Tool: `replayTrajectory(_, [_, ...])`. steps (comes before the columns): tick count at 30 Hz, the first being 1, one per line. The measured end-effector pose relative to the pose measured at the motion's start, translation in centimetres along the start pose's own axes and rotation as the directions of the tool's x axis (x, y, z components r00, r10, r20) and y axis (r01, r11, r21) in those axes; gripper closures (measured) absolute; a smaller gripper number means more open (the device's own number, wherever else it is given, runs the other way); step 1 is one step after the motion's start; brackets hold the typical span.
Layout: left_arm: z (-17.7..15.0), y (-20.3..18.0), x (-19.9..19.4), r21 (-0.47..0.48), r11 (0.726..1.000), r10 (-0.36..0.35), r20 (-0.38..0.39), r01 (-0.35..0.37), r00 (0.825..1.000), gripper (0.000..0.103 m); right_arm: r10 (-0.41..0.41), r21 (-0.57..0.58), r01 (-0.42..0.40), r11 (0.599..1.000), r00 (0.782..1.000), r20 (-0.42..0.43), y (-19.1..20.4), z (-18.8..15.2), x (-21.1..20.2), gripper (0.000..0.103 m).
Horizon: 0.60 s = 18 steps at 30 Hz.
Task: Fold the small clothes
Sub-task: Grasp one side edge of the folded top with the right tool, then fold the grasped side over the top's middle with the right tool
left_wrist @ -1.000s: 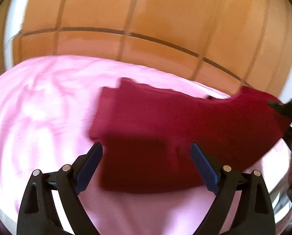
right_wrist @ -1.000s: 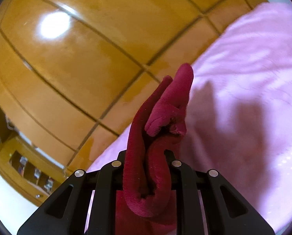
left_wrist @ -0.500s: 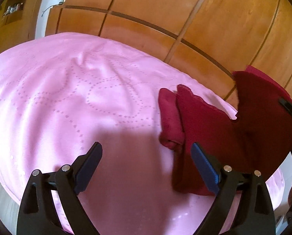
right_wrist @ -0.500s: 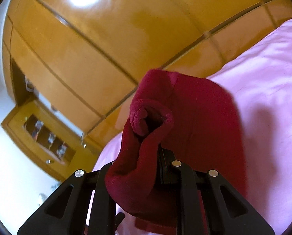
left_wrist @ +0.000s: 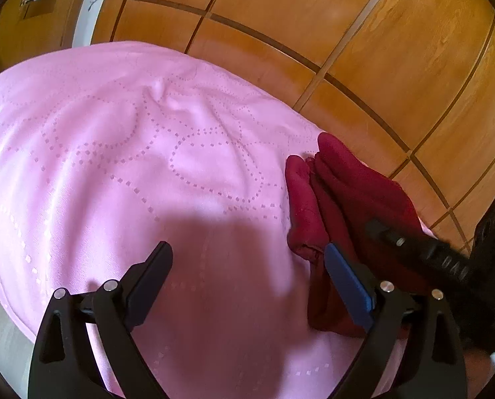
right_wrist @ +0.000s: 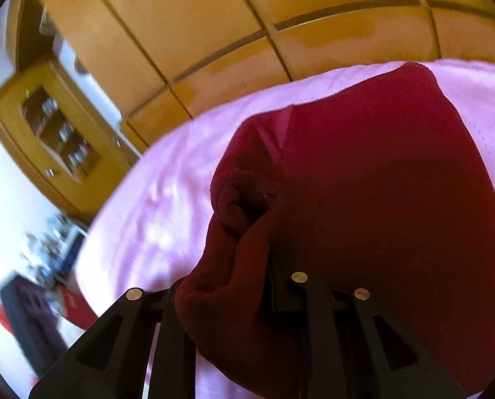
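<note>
Left wrist view: my left gripper [left_wrist: 247, 266] hangs wide open and empty over the pink bed [left_wrist: 131, 153]; the red garment [left_wrist: 347, 193], spread flat a second ago, now lies bunched at right. Right wrist view: my right gripper [right_wrist: 247, 279] stays clamped on its edge, laying the fold down.
</note>
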<state>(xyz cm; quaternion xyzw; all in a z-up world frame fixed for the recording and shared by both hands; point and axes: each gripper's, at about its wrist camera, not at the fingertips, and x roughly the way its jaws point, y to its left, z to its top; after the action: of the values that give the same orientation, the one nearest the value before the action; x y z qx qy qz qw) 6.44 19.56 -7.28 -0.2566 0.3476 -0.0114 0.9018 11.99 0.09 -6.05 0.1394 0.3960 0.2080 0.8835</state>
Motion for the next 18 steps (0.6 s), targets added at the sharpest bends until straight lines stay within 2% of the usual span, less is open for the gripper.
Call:
replayTrajectory(3, [0.1, 0.3, 0.0, -0.018, 1.0, -0.01, 0.001, 0.01, 1.0, 0.01, 0.027, -0.06, -0.026, 0.998, 1.0, 0.0, 0.2, 0.0, -0.4, 0.066])
replayTrajectory(5, [0.3, 0.5, -0.2, -0.029, 0.999, -0.013, 0.006, 0.014, 1.0, 0.01, 0.105, -0.076, -0.105, 0.992, 0.994, -0.009, 0.6, -0.4, -1.0, 0.038])
replayTrajectory(7, [0.5, 0.8, -0.4, -0.042, 0.999, -0.017, 0.011, 0.017, 1.0, 0.01, 0.167, -0.093, -0.167, 0.982, 0.986, -0.007, 0.9, -0.8, -2.3, 0.034])
replayTrajectory(10, [1.0, 0.9, -0.9, -0.066, 0.997, -0.034, 0.026, 0.035, 0.999, 0.01, 0.154, -0.12, -0.148, 0.982, 0.987, 0.046, 1.1, -1.5, -4.6, 0.034])
replayTrajectory(11, [1.2, 0.7, -1.3, -0.07, 0.996, -0.055, 0.037, 0.057, 0.998, 0.01, 0.142, -0.117, -0.131, 0.984, 0.986, 0.089, 0.6, -1.8, -6.2, 0.029])
replayTrajectory(13, [1.4, -0.4, -2.0, -0.043, 0.994, -0.1, 0.059, 0.103, 0.993, 0.01, 0.085, -0.098, -0.07, 0.993, 0.985, 0.151, -0.7, -1.6, -8.1, 0.026])
replayTrajectory(15, [1.6, -1.9, -2.4, 0.0, 0.99, -0.143, 0.06, 0.144, 0.988, 0.01, -0.029, -0.065, 0.044, 0.997, 0.977, 0.209, -2.7, -1.2, -9.9, 0.026])
replayTrajectory(16, [1.7, -3.1, -2.5, 0.03, 0.983, -0.18, 0.051, 0.179, 0.982, 0.01, -0.119, -0.039, 0.131, 0.991, 0.966, 0.228, -3.8, -1.1, -10.7, 0.026])
replayTrajectory(18, [1.9, -5.6, -2.3, 0.085, 0.97, -0.23, 0.023, 0.227, 0.973, 0.01, -0.24, 0.001, 0.246, 0.969, 0.943, 0.229, -5.5, -1.1, -11.6, 0.026])
